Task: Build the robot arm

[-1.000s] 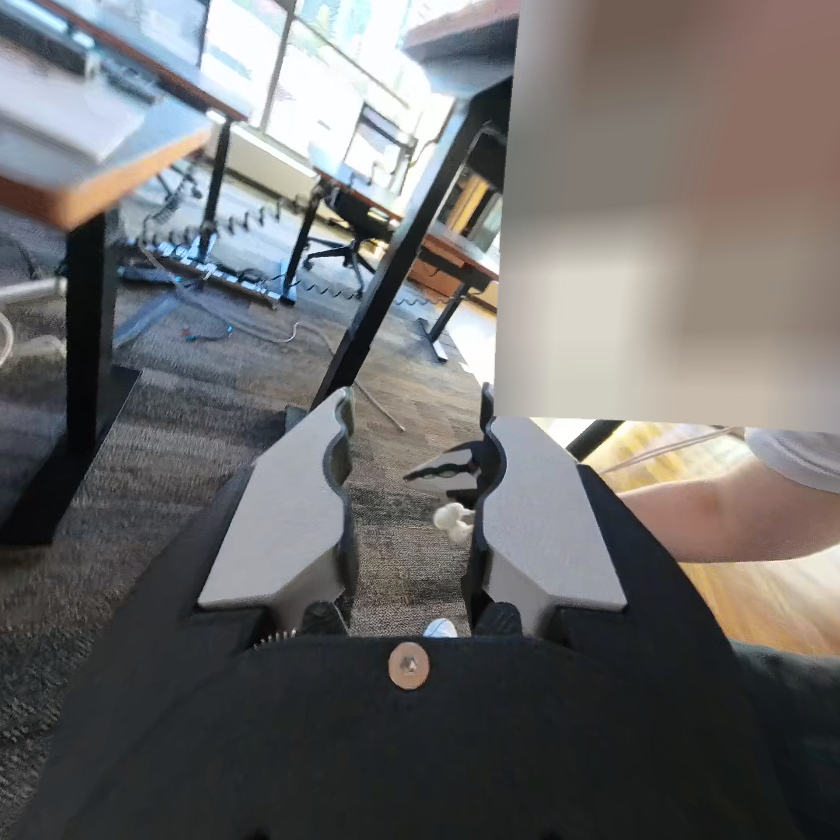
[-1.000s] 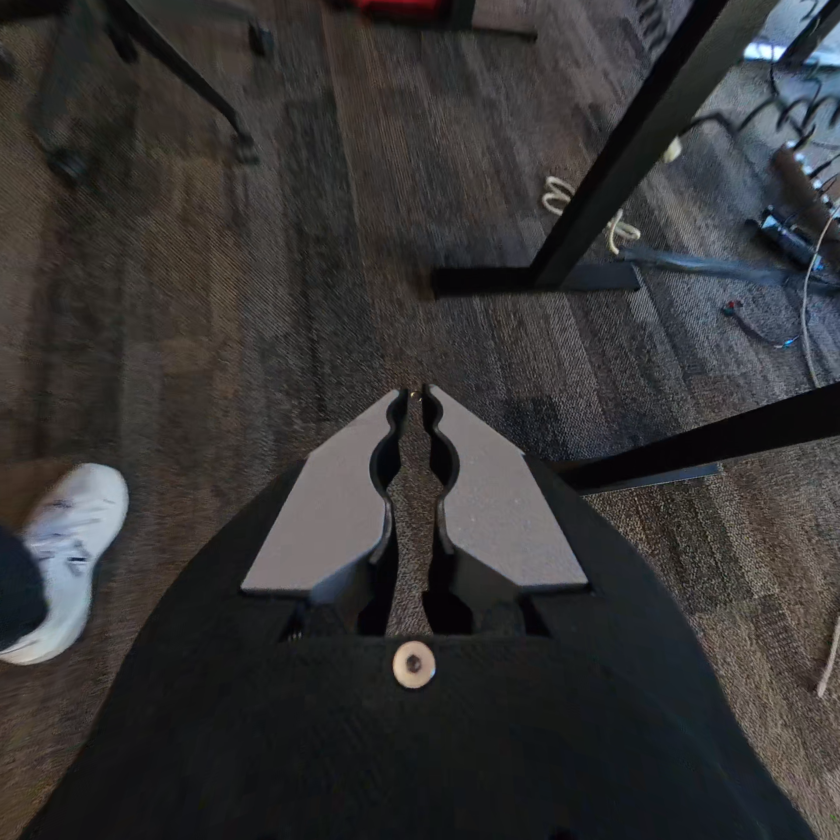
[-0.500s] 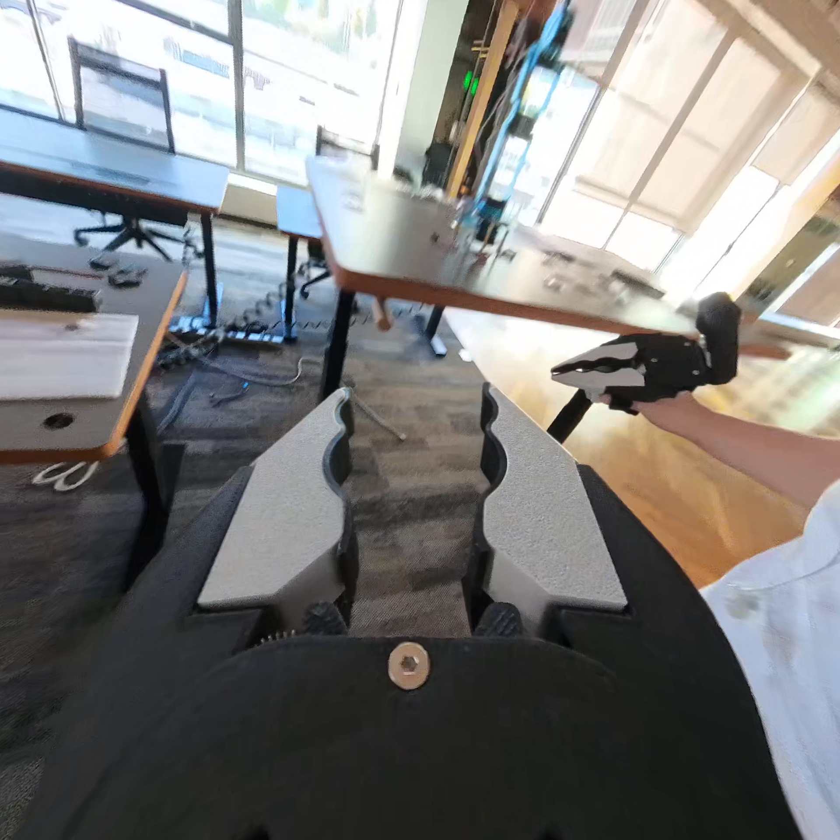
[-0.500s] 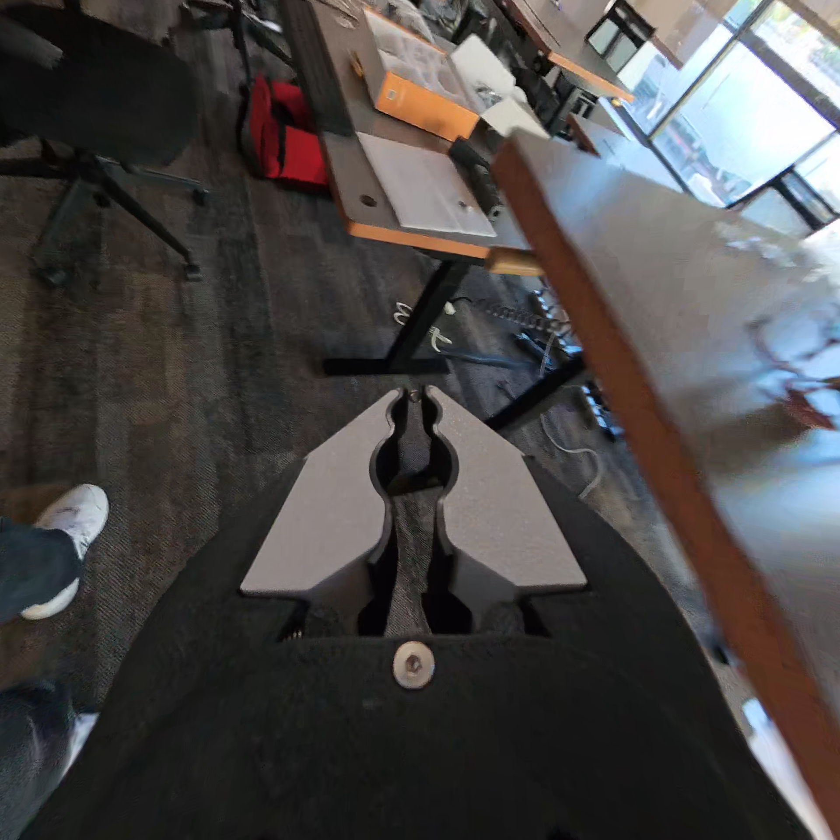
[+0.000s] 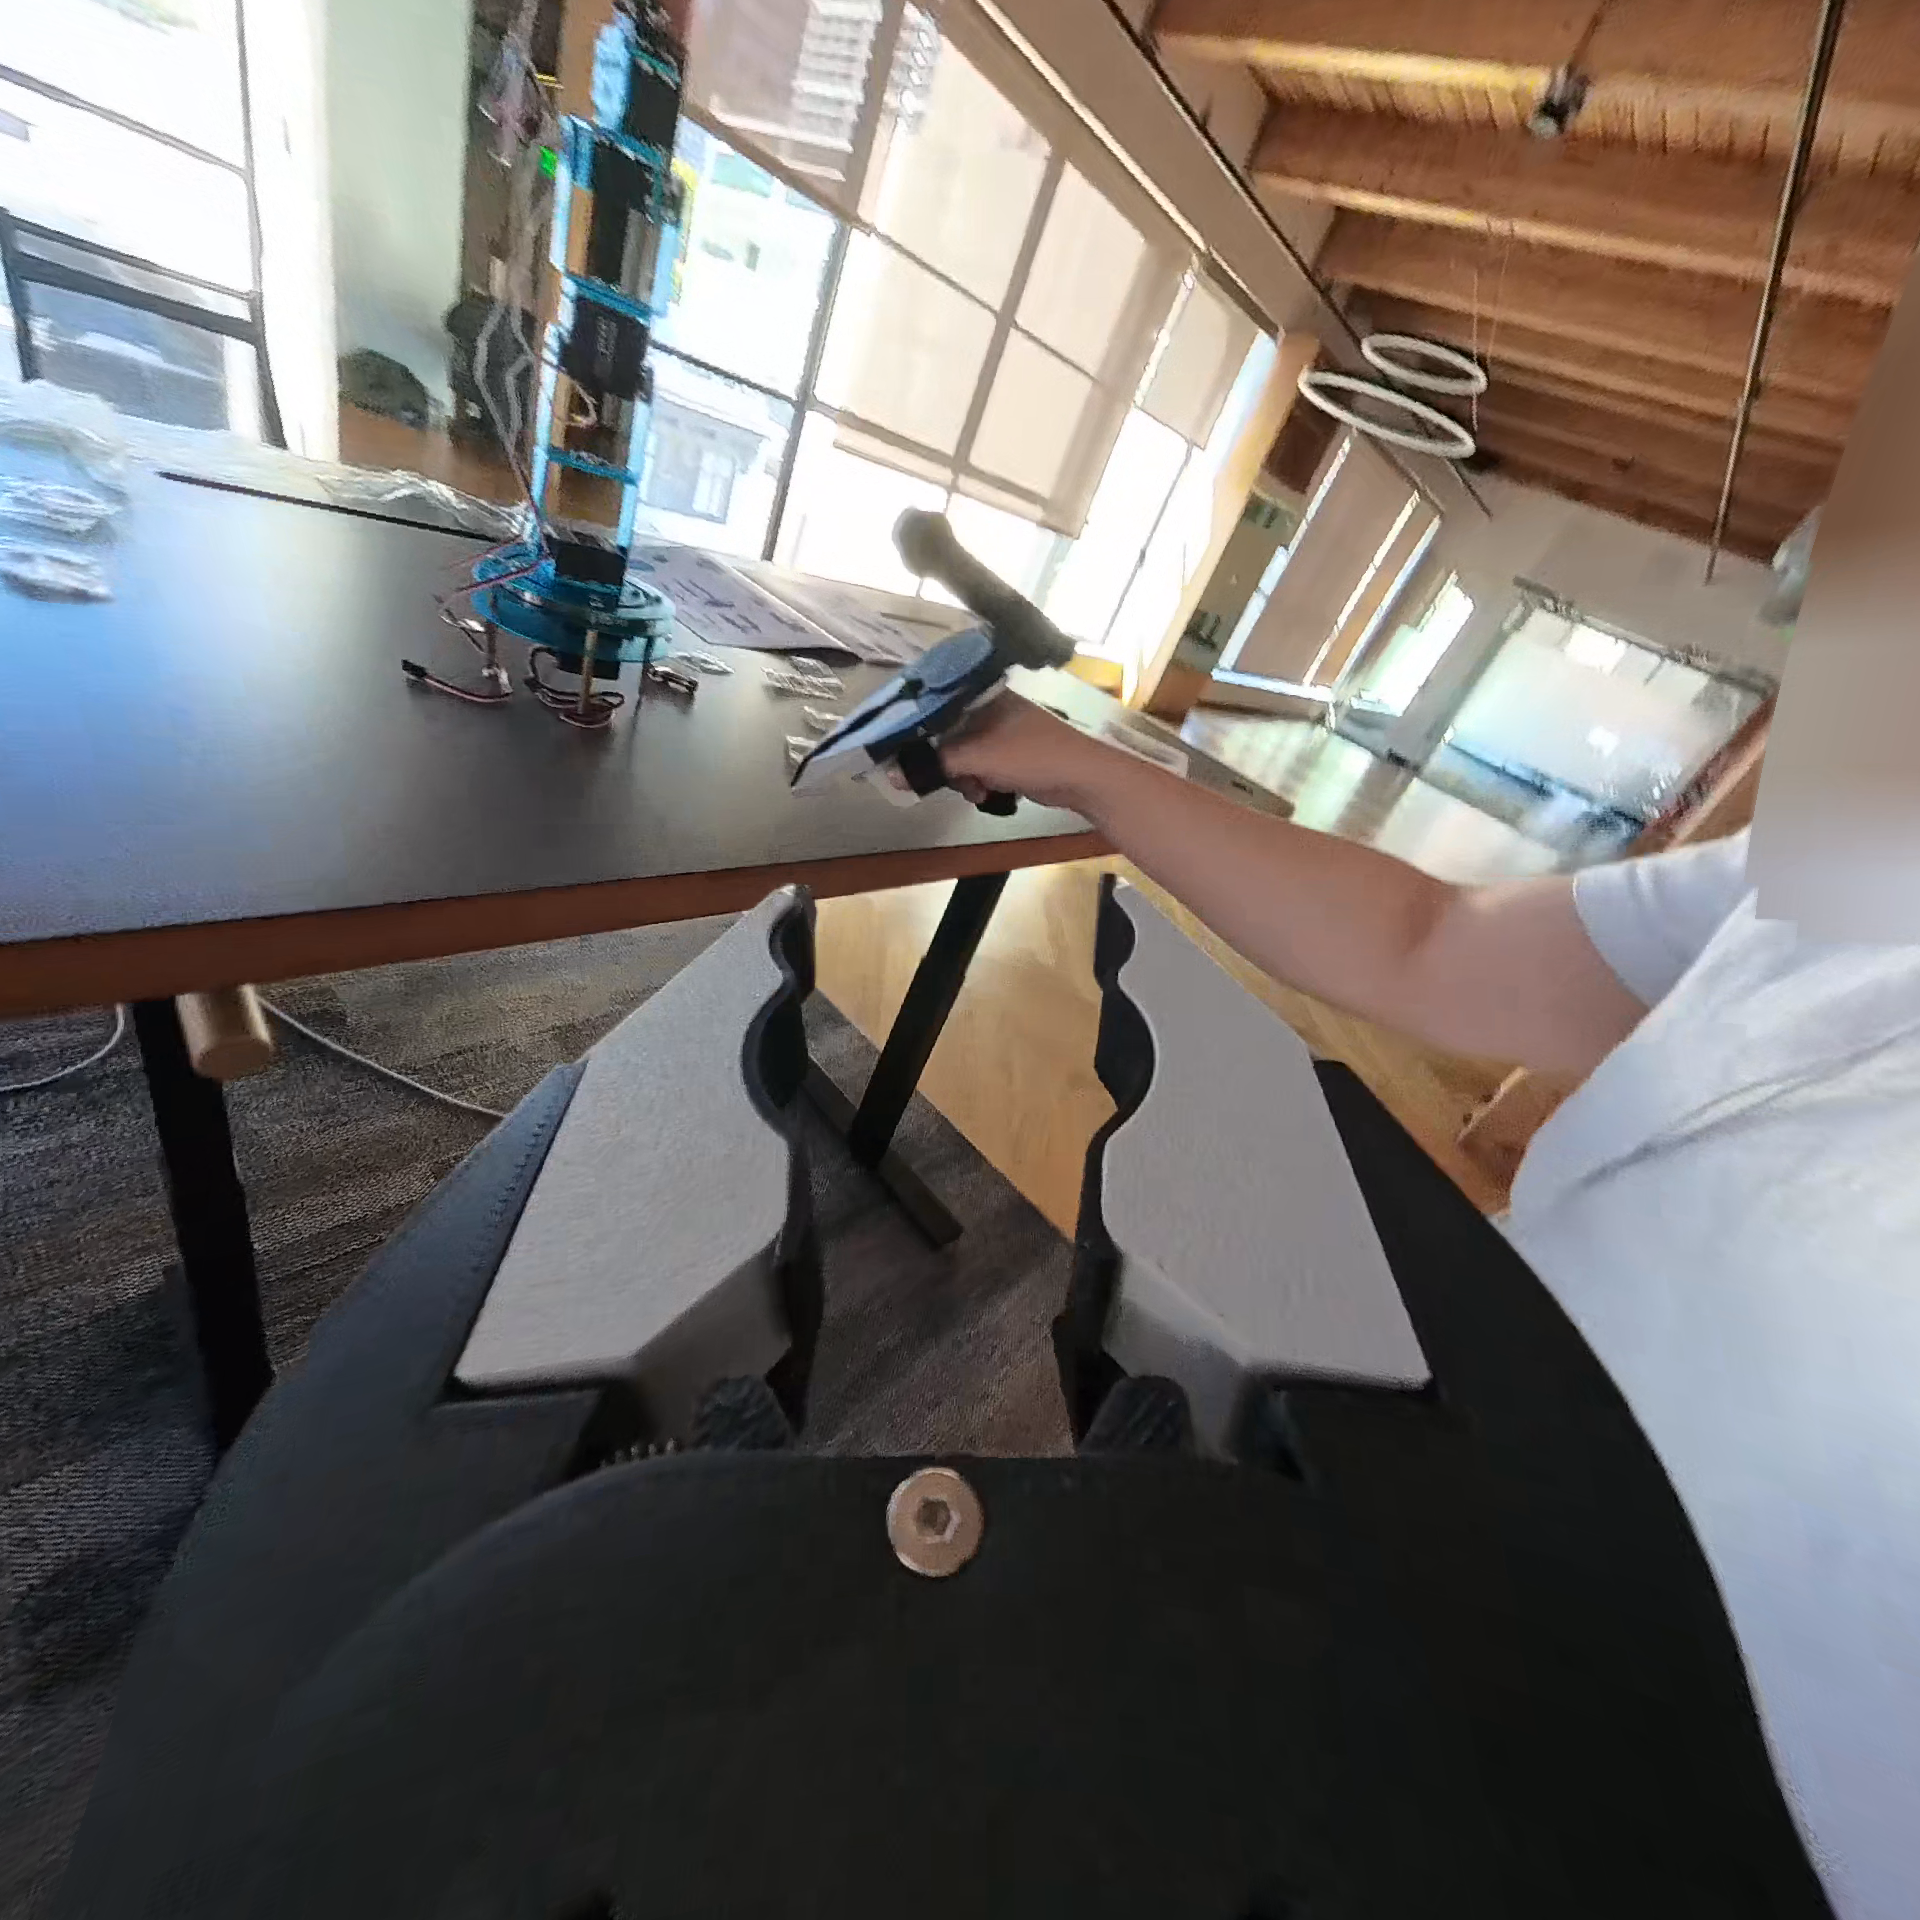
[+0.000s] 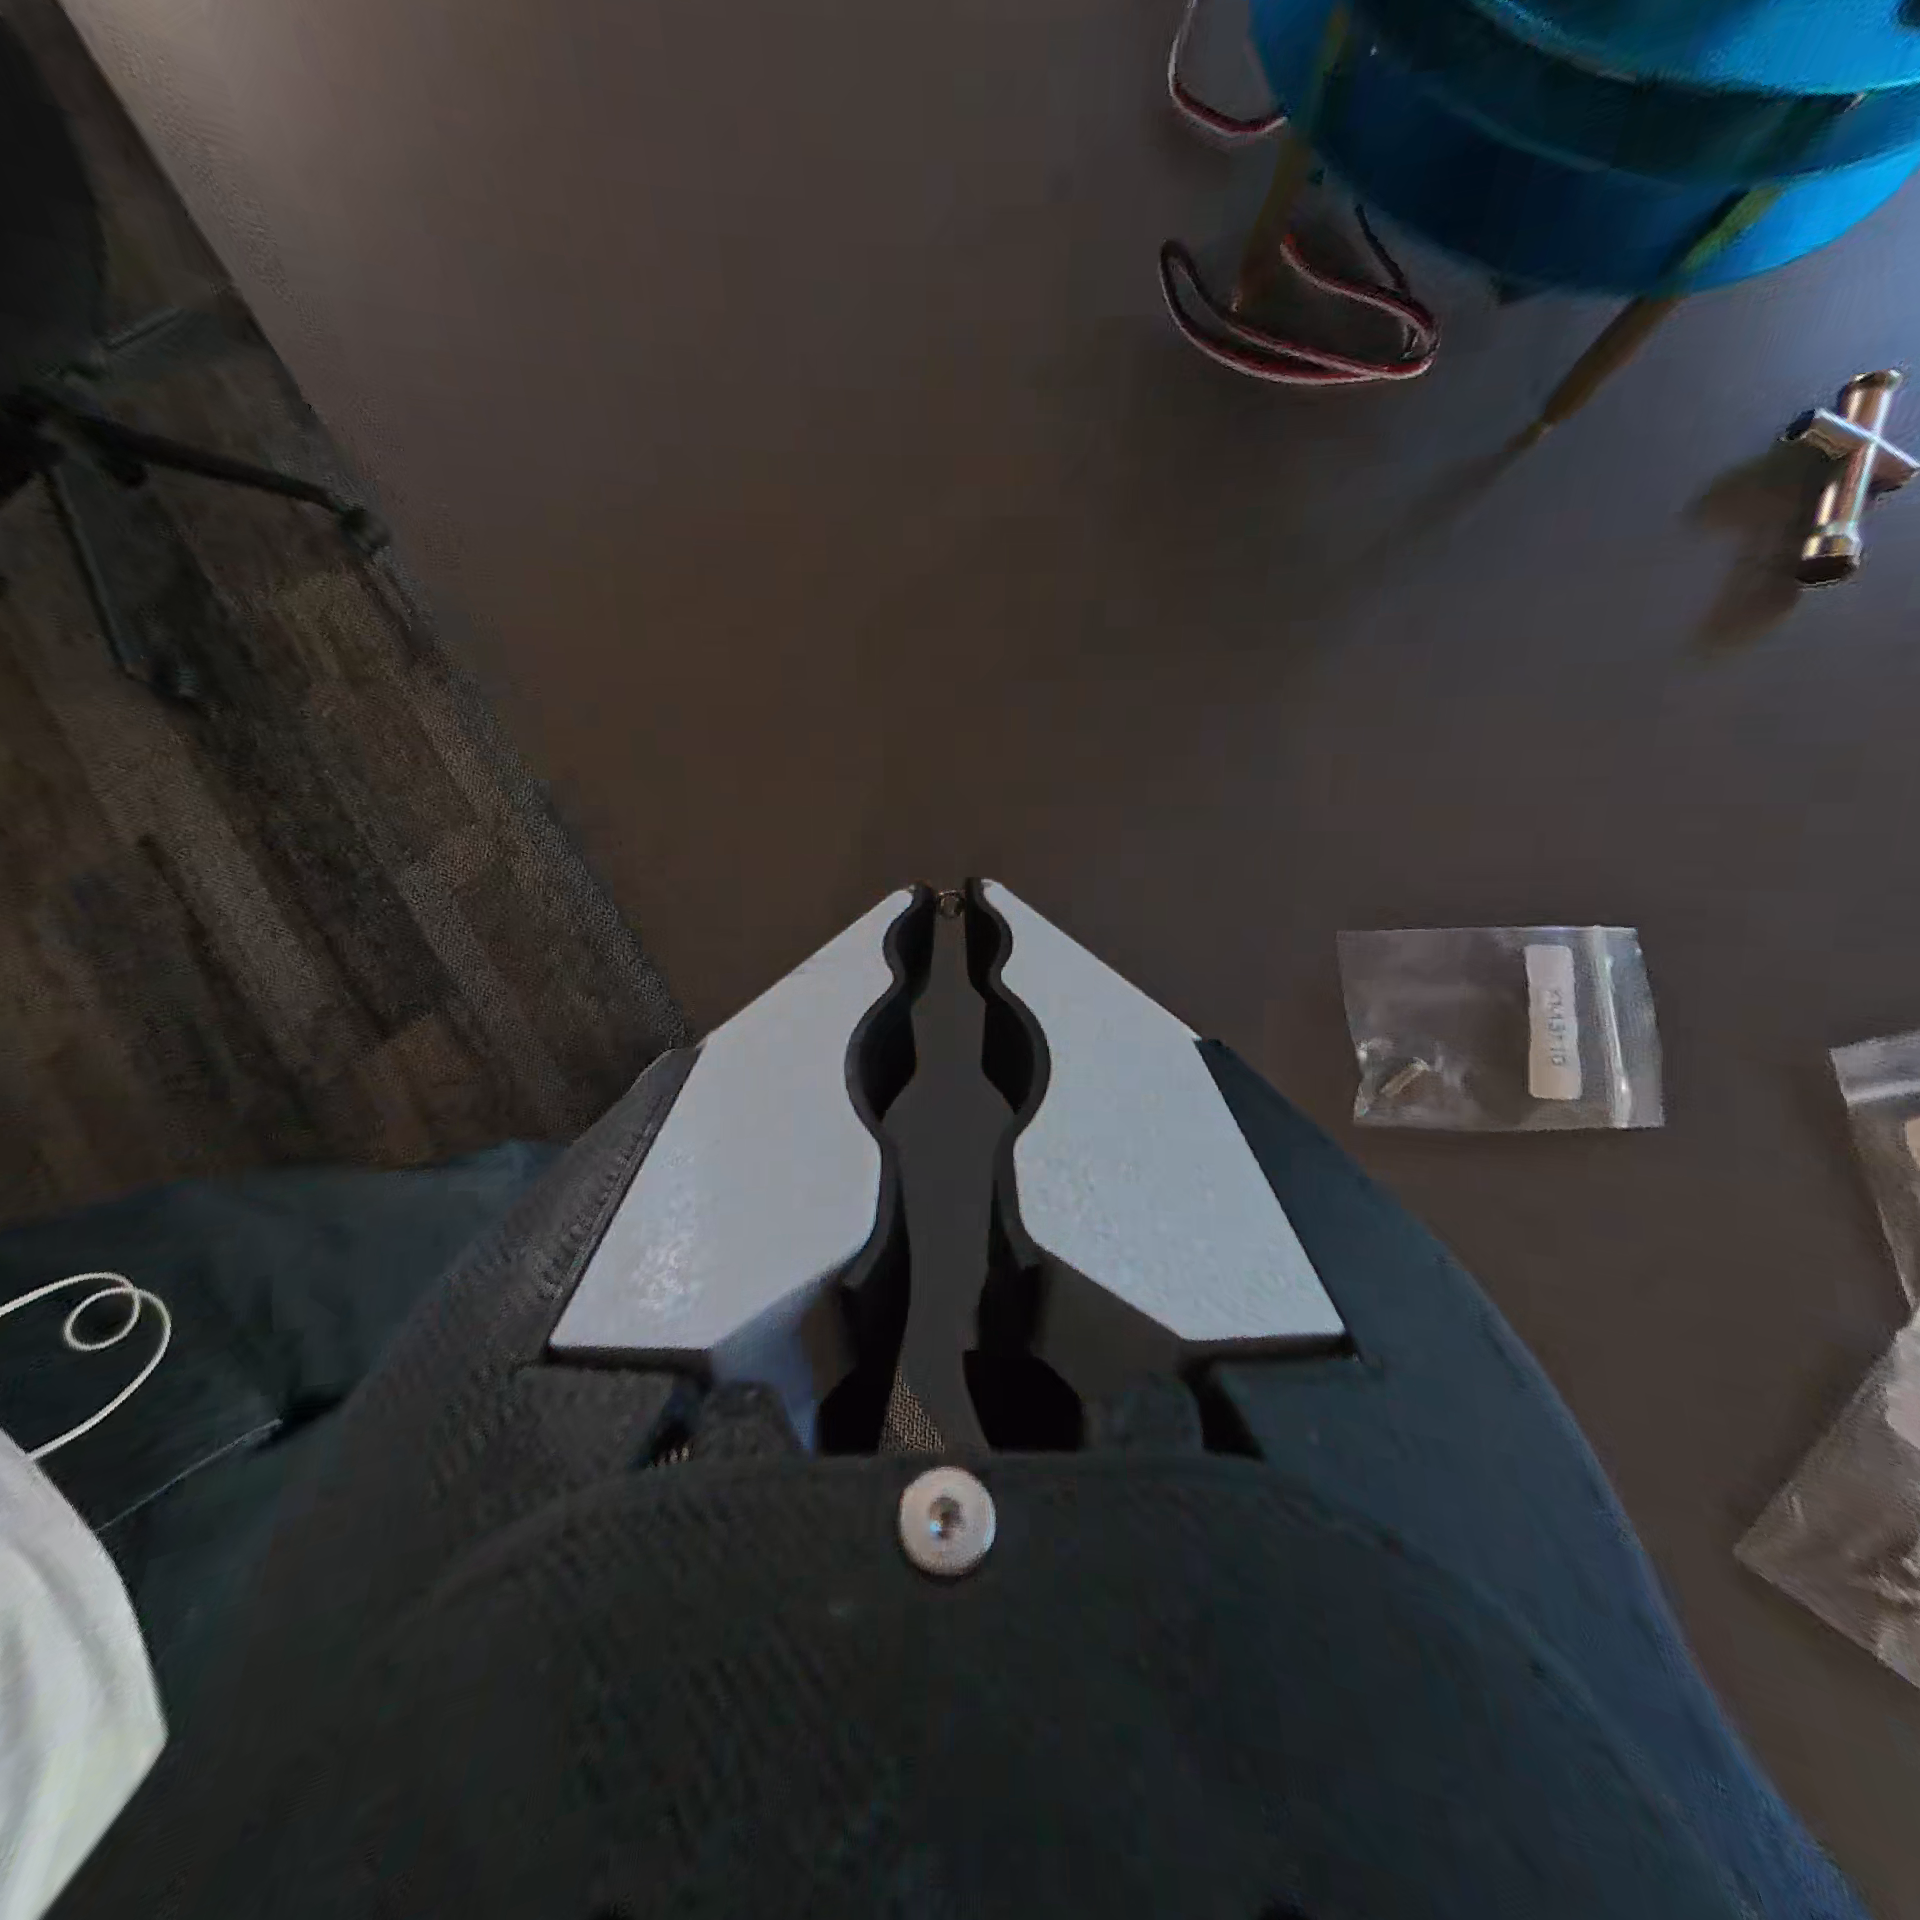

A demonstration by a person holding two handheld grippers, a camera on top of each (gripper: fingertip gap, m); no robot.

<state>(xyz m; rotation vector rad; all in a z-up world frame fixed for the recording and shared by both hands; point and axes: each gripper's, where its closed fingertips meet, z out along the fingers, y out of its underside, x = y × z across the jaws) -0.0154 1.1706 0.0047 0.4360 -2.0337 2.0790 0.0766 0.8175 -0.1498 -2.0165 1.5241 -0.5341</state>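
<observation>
Steel, tiny and dark: a small ring-like part (image 6: pixel 948 902) sits pinched at the very tips of our right gripper (image 6: pixel 948 900), whose jaws are drawn nearly together around it. It is too small for us to say exactly what it is. We hold that gripper over the near part of the dark tabletop (image 6: pixel 831 416), pointing down, probably so a piece this small would land on the table and not the carpet if it slipped.

To the right lies a clear zip bag of screws (image 6: pixel 1496 1029) with a white label, and more clear bags (image 6: pixel 1860 1455) sit at the right edge. Farther off, right, a chrome cross wrench (image 6: pixel 1855 478) rests on the table, beside the blue acrylic tower (image 6: pixel 1558 156) standing on thin brass legs, with red-and-white servo leads (image 6: pixel 1299 332) looped at its foot.

Our left gripper (image 5: pixel 951 904) hangs below the table's near edge (image 5: pixel 520 914), jaws wide and empty, carpet and a black table leg (image 5: pixel 914 1029) showing between them. From there we see the tower (image 5: pixel 603 343) rising tall on the tabletop, and the right gripper (image 5: pixel 904 717) held out over it in our right hand (image 5: pixel 997 758).
</observation>
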